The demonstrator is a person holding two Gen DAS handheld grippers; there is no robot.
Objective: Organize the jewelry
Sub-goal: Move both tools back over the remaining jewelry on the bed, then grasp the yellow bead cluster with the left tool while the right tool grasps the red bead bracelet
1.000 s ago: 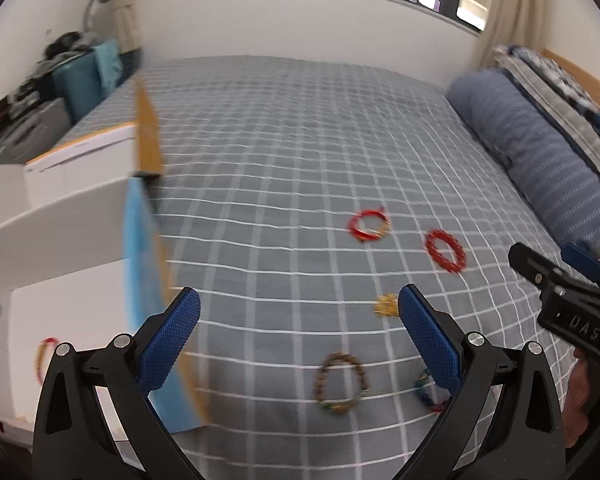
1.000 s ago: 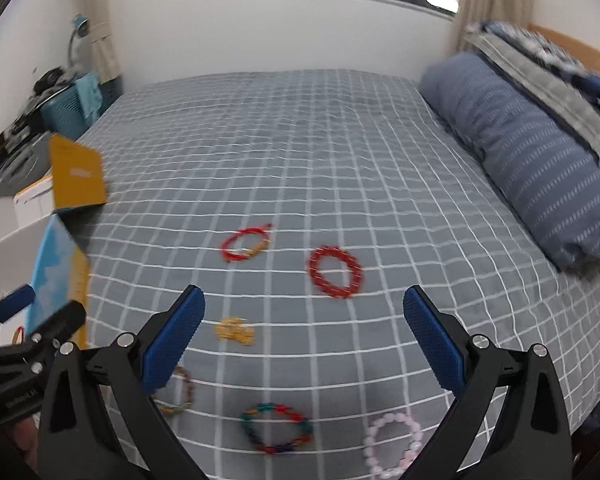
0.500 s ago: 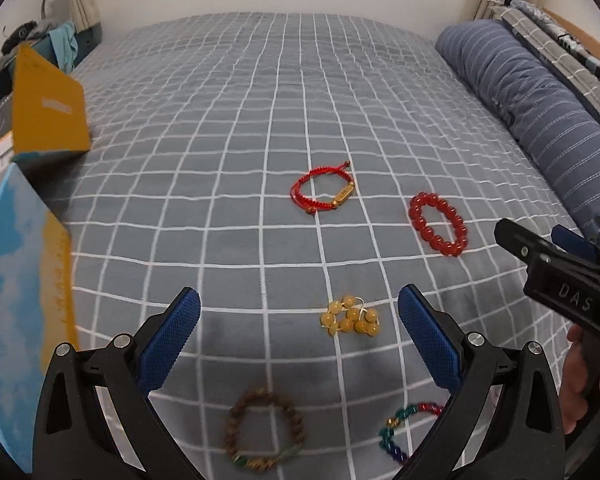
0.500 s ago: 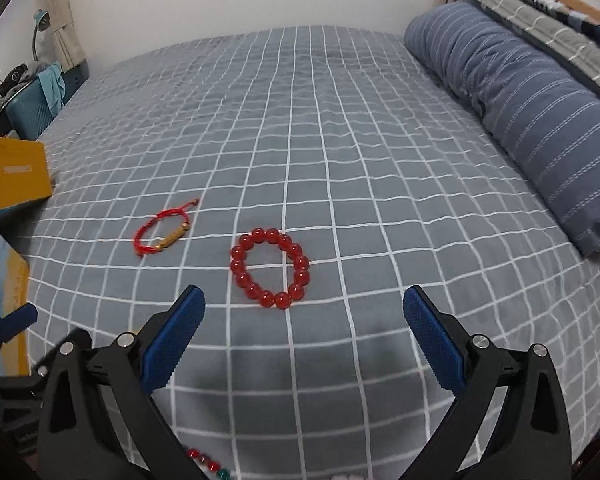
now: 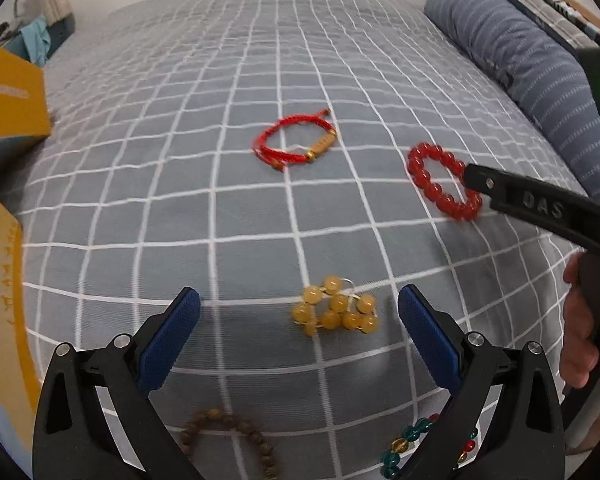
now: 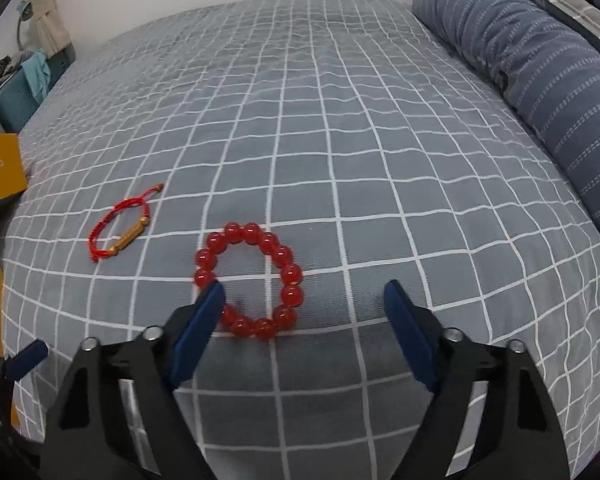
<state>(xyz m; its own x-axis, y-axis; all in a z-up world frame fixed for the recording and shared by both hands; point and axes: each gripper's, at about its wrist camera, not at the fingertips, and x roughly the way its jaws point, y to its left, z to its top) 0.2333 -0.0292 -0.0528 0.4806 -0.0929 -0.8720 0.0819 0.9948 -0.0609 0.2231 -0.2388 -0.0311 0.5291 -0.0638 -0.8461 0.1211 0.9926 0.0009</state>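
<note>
Several bracelets lie on the grey checked bedspread [image 5: 220, 208]. My left gripper [image 5: 298, 330] is open, with a yellow bead bracelet [image 5: 334, 312] lying between its fingertips. A brown wooden bead bracelet [image 5: 236, 444] and a multicoloured bead bracelet [image 5: 416, 448] lie nearer, partly hidden by its fingers. A red cord bracelet [image 5: 296, 140] lies farther off. My right gripper [image 6: 302, 320] is open and low over the red bead bracelet [image 6: 248, 280]; its left fingertip overlaps the bracelet's near-left edge. The red cord bracelet [image 6: 120, 228] also shows to its left.
A yellow box lid [image 5: 10, 96] stands at the left edge, with a blue and yellow box flap [image 5: 0, 300] nearer. A blue striped pillow [image 6: 540, 92] lies along the right side of the bed. A teal case [image 6: 12, 100] stands beyond the bed's far left corner.
Both grippers have moved forward and down toward the bedspread. The left now frames the yellow bead bracelet. The right has come down onto the red bead bracelet.
</note>
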